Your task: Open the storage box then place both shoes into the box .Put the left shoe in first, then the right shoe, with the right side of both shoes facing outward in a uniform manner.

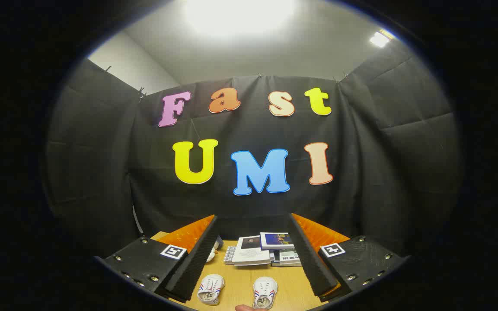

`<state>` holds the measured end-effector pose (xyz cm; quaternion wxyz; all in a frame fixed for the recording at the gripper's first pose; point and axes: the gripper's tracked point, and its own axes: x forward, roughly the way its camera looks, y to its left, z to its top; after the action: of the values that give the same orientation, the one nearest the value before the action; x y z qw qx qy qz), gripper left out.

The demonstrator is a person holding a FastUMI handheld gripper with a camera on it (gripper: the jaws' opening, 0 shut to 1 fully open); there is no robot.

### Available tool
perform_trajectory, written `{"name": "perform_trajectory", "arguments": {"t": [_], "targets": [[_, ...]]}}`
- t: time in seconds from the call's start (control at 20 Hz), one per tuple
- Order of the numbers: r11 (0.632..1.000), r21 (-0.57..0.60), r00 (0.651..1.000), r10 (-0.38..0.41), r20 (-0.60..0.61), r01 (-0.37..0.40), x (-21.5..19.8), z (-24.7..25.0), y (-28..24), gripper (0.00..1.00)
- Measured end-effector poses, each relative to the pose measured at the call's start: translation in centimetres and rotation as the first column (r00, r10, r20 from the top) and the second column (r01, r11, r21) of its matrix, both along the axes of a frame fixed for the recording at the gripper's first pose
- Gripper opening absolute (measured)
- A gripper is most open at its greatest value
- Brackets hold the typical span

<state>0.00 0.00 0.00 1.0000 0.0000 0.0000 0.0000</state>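
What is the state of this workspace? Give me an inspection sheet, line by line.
Surface: wooden table, pale and bare between the items.
Job's things: two white shoes side by side between the fingers; storage box nothing seen.
Clutter: pile of booklets beyond the shoes; small white object by one finger.
Grippers: tool open, fingers spread wide, holding nothing.
Cables: nothing seen.
Surroundings: black cloth wall, ceiling lights.

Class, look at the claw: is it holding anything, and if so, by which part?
Nothing is held. The claw is open, its fingers spread wide above the table; the two shoes lie untouched between them.
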Motion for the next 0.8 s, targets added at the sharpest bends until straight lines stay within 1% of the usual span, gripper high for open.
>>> {"name": "perform_trajectory", "arguments": {"t": [0.4,0.6,0.8], "targets": [[0.999,-0.039,1.0,0.009,0.029,-0.008,1.1,0.7,1.1,0.97],[0.999,-0.034,0.999,0.039,0.014,-0.038,1.5,0.1,2.4,0.97],[0.998,-0.037,0.999,0.047,0.013,-0.047,1.9,0.1,2.9,0.97]]}}
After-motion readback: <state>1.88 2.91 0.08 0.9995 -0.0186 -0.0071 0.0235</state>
